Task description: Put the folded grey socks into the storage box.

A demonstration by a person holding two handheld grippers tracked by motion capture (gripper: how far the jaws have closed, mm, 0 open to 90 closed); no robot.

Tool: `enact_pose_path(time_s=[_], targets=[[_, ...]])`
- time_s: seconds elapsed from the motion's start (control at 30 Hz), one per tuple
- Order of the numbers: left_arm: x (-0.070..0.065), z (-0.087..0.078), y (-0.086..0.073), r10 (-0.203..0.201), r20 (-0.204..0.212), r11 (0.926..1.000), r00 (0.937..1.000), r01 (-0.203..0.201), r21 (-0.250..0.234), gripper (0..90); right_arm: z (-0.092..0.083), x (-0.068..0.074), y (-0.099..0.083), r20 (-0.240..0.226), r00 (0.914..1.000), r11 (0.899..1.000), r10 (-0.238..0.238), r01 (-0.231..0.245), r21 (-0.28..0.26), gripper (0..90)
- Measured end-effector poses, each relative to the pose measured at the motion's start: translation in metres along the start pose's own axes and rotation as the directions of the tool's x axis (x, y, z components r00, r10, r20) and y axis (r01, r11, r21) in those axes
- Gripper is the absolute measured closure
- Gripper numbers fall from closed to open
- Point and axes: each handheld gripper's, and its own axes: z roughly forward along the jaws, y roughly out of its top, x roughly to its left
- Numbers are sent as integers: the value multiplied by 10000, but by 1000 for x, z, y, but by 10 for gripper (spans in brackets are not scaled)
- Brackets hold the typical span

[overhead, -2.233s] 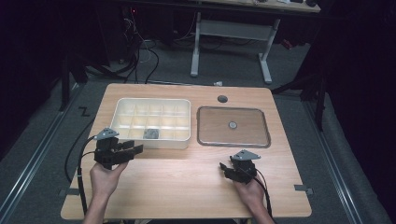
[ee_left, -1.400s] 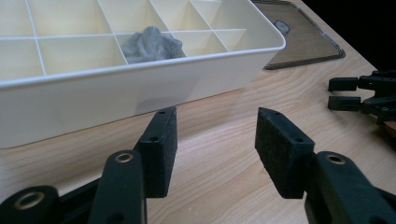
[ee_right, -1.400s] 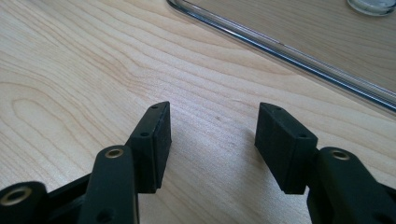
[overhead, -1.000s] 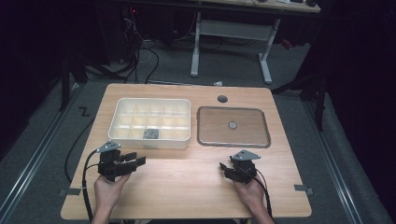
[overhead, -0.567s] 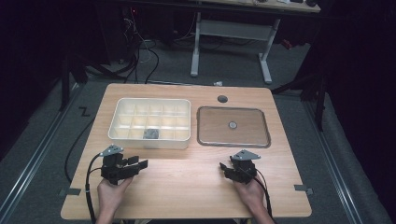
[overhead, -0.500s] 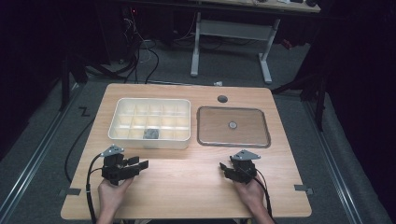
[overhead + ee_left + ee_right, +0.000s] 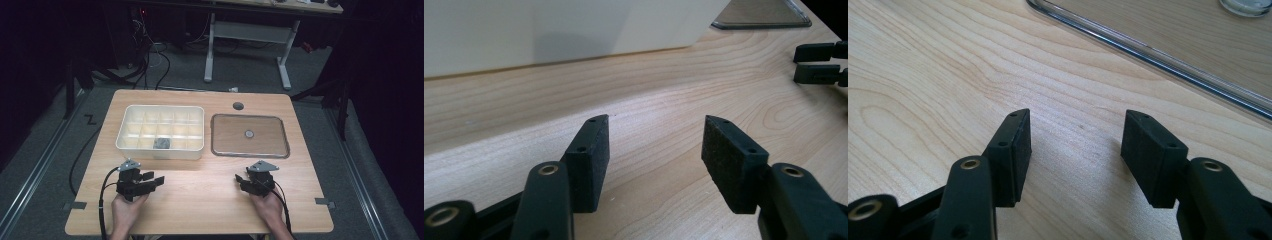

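White compartment box sits on the desk just ahead of the left gripper, apart from it. It is rectangular and shallow, with a grid of small cells; one cell in the near row holds a small dark grey object; what it is, too small to tell. In the left gripper view the box's plain white wall stands ahead of the gripper, bare wood between.

Left gripper: released, nothing between the pads, jaws have just been opening a bit more. It is held low over the desk, pointing to the right and slightly forward, with the person's left hand gripping it from behind and a cable looping off to its left.

Right gripper: released, empty, low over the desk, jaws angled toward the left gripper. The right hand is behind it. A clear-rimmed tray lies just ahead of it, with a small round clear piece at the tray's middle. In the right gripper view the tray rim runs ahead of the open gripper, not touching.
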Motion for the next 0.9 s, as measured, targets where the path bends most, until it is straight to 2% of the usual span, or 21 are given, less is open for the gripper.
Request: enact_pose_path(time_s=[0.13,0.23,0.33,0.5,0.77,0.9], targets=[[0,4,-4,77,-64,10000,10000,-77,-39,450,0,0,0,5,10000,10000,-17,17,-2,460],[0,6,-6,296,-178,9994,9994,-299,-158,445,0,0,0,3,10000,10000,4,-4,4,460],[1,10,-11,683,-409,9972,9968,-695,-283,431,0,0,0,3,10000,10000,-7,7,0,460],[2,16,-18,1342,-709,9902,9884,-1366,-302,417,0,0,0,13,10000,10000,-25,25,-5,460],[3,21,-22,1781,-943,9809,9795,-1843,-619,407,0,0,0,9,10000,10000,-3,3,-2,460],[5,23,-21,1795,-1035,9800,9783,-1870,-677,402,0,0,0,12,10000,10000,-2,2,0,460]])
